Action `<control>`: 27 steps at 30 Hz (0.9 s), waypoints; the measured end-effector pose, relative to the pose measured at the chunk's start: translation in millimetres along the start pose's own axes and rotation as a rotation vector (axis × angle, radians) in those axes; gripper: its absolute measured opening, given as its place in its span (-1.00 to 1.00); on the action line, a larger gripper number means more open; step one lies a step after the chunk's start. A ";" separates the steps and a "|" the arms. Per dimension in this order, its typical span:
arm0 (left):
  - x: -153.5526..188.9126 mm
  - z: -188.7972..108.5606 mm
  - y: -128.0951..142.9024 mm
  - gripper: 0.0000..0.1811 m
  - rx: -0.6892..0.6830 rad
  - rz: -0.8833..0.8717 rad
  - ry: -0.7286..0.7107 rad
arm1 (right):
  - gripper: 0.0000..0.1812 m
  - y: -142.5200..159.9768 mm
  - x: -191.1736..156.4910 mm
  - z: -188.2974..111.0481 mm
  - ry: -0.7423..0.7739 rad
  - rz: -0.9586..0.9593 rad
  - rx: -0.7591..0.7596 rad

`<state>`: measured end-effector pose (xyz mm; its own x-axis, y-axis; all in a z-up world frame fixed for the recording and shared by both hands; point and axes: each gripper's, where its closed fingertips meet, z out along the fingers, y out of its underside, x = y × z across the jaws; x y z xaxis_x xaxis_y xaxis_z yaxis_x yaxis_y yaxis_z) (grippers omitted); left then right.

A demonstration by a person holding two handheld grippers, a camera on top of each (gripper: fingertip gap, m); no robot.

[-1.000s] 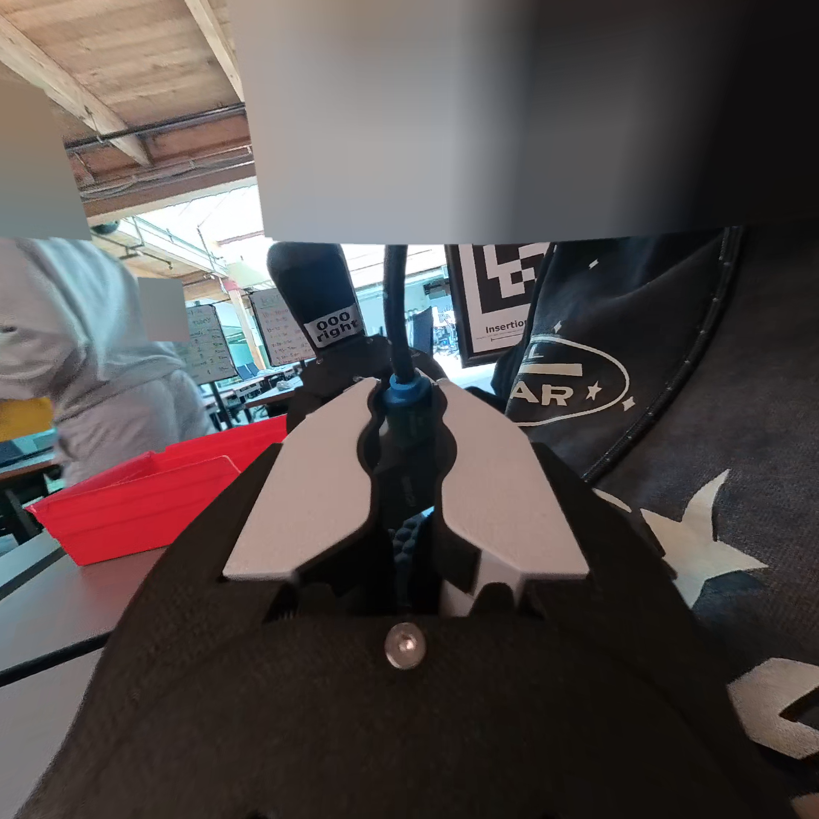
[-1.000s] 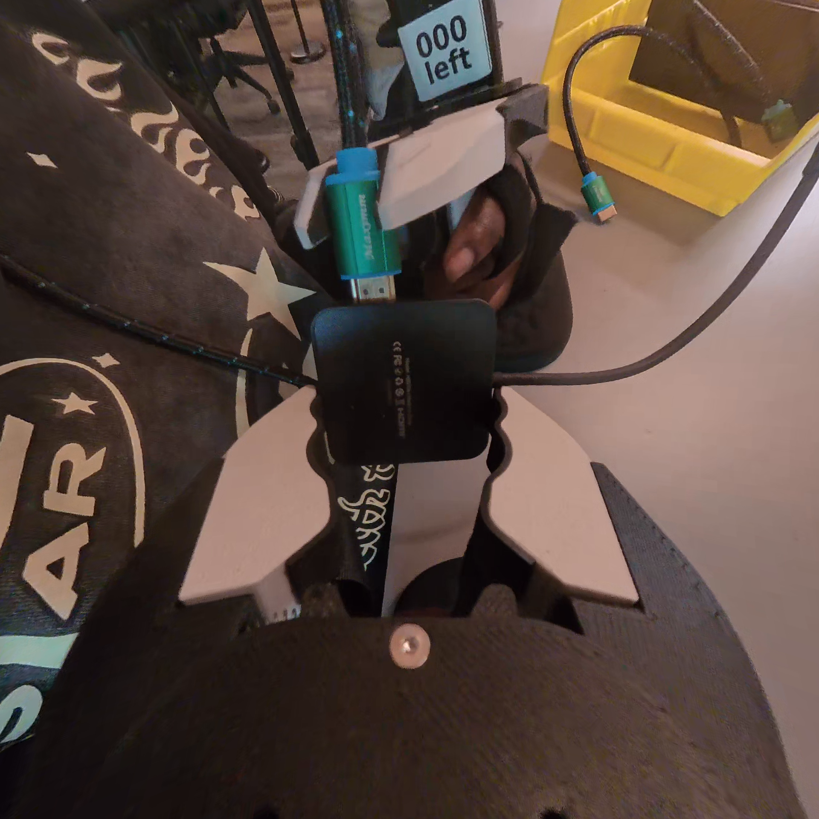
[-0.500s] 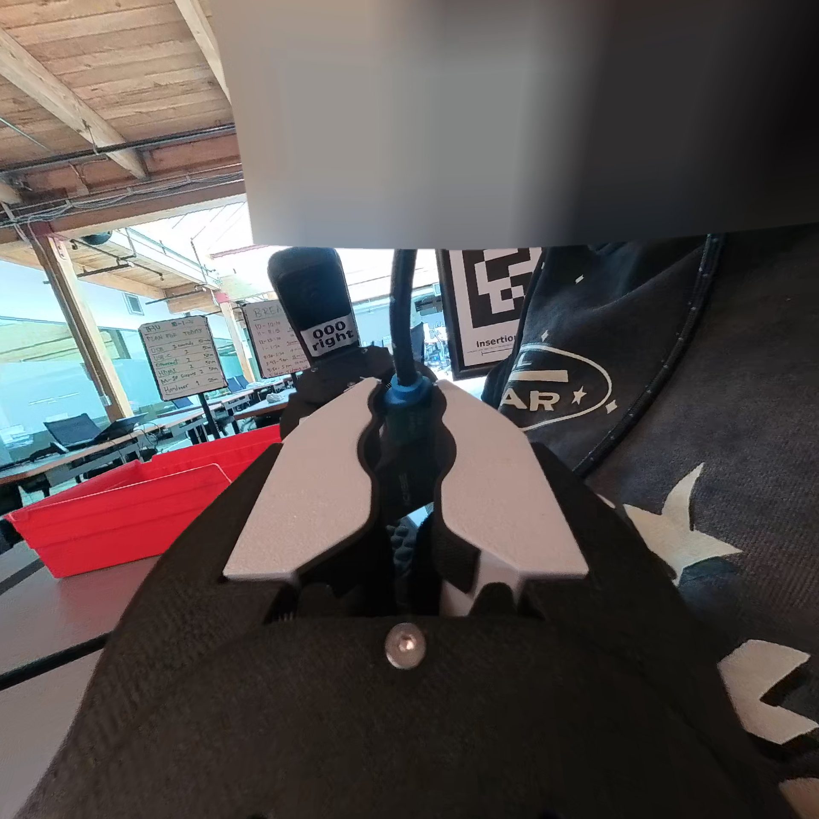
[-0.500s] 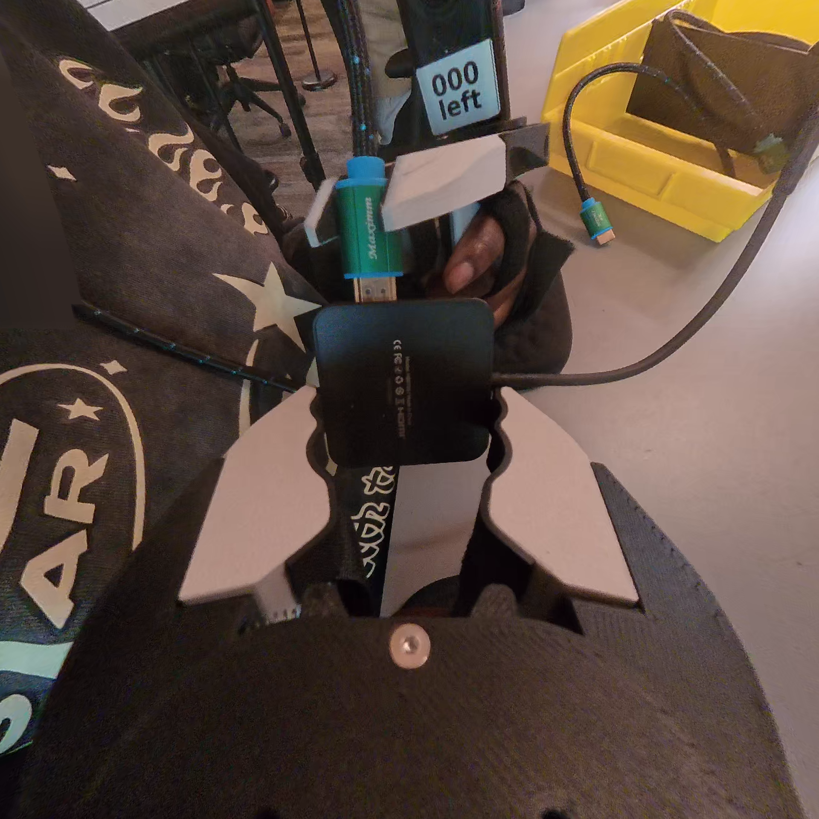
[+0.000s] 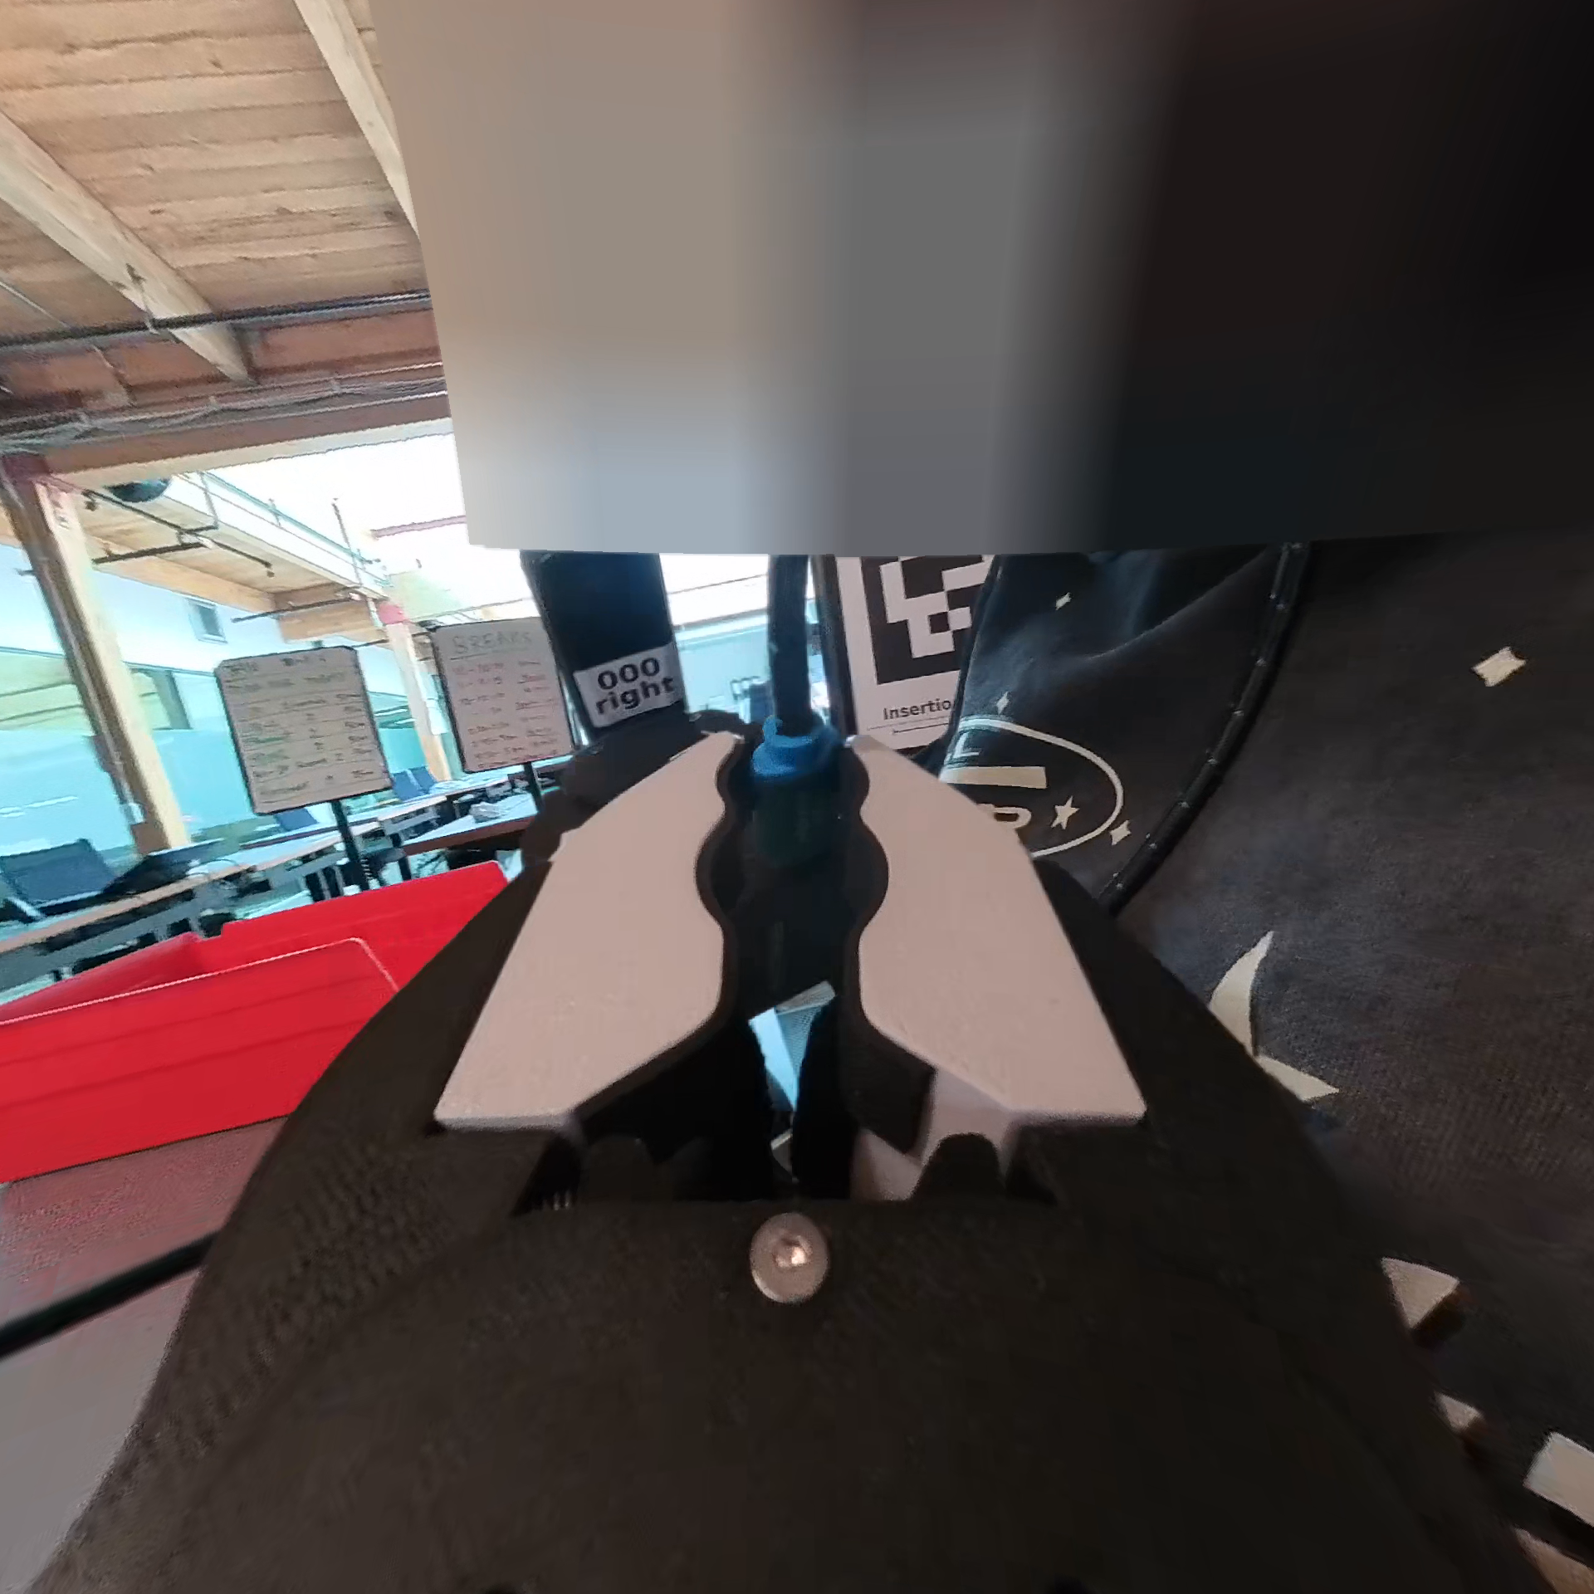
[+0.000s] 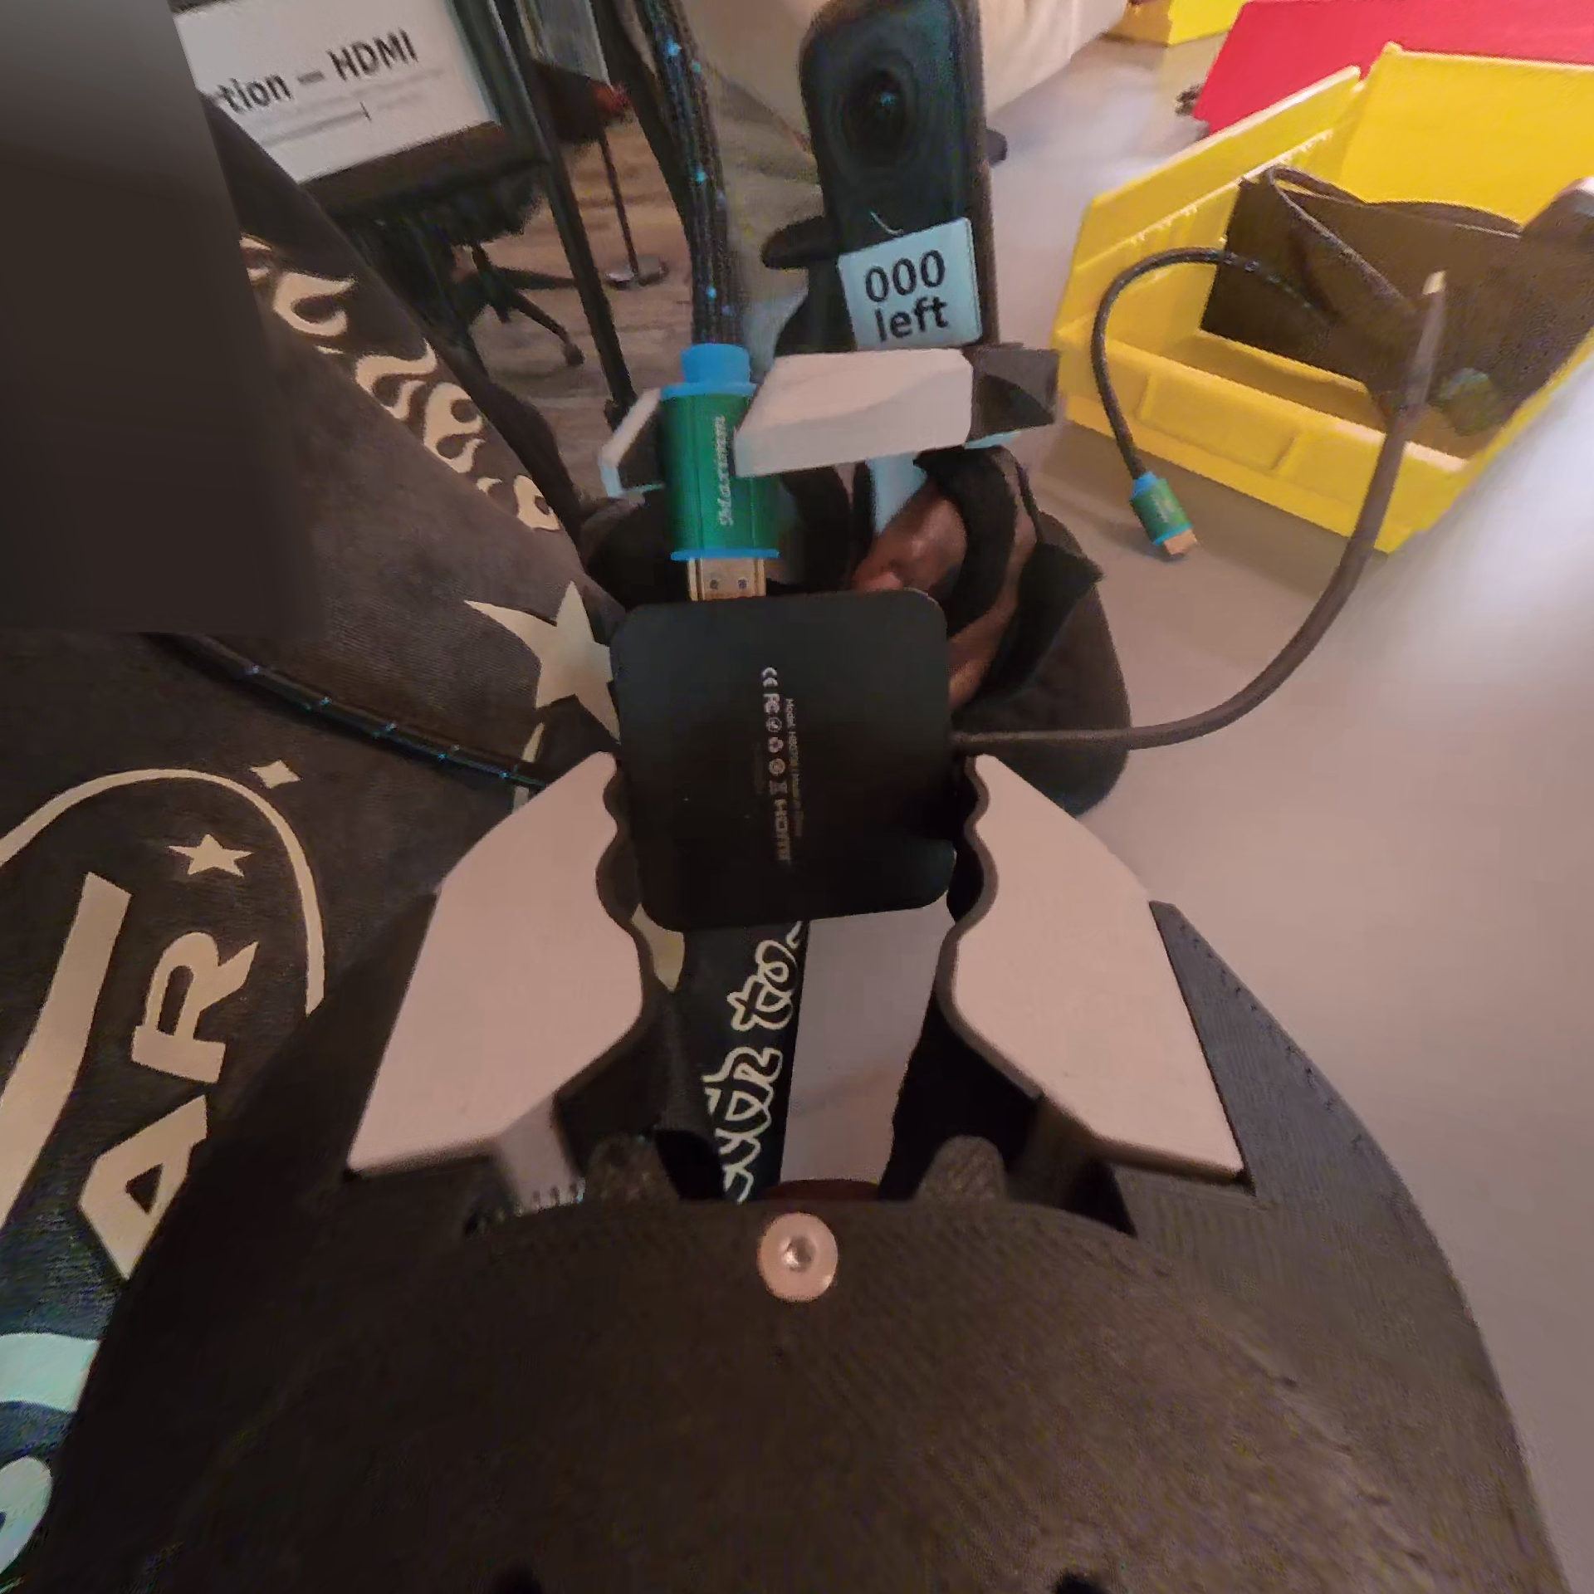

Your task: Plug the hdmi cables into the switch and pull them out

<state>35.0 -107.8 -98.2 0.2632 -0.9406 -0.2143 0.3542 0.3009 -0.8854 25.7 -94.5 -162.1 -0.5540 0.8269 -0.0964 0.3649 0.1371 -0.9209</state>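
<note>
My right gripper [image 6: 789,828] is shut on a black square HDMI switch [image 6: 781,759] and holds it up in the air. My left gripper [image 5: 792,802] is shut on a green HDMI plug [image 5: 789,815] with blue end caps and a braided cable [image 5: 789,638]. In the right wrist view the left gripper [image 6: 690,440] holds this plug [image 6: 716,483] just behind the switch's far edge. The gold tip [image 6: 724,580] points at that edge and is still partly showing.
A yellow bin [image 6: 1294,345] at the far right holds a black pouch. A second green-plugged cable [image 6: 1160,513] hangs out of it over the grey table [image 6: 1294,862]. A red bin [image 5: 172,1018] stands left. A person's dark printed shirt [image 5: 1294,862] is close.
Both grippers tilted and drew back a little. The switch and plug stay close together. The plug's gold tip shows slightly more. A person in grey at the left has left the view.
</note>
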 end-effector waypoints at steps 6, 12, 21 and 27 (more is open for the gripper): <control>3.6 -1.2 -3.1 -0.79 0.068 -0.017 -0.008 | -0.21 -8.4 -4.5 7.3 -0.060 0.106 0.152; -5.8 -6.6 -18.9 -0.79 0.201 0.109 -0.156 | -0.20 -25.3 1.0 14.2 -0.093 0.270 0.424; 3.1 -3.3 -22.9 -0.79 0.312 -0.156 -0.020 | -0.20 -29.9 -1.2 14.2 0.043 0.019 0.389; 8.1 -4.5 -29.8 -0.79 0.449 -0.054 -0.076 | -0.20 -36.0 -5.6 14.2 0.022 0.043 0.494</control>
<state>22.5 -125.1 -75.4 0.2927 -0.9477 -0.1273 0.7184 0.3058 -0.6248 5.0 -111.8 -133.8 -0.5285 0.8381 -0.1352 -0.0141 -0.1679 -0.9857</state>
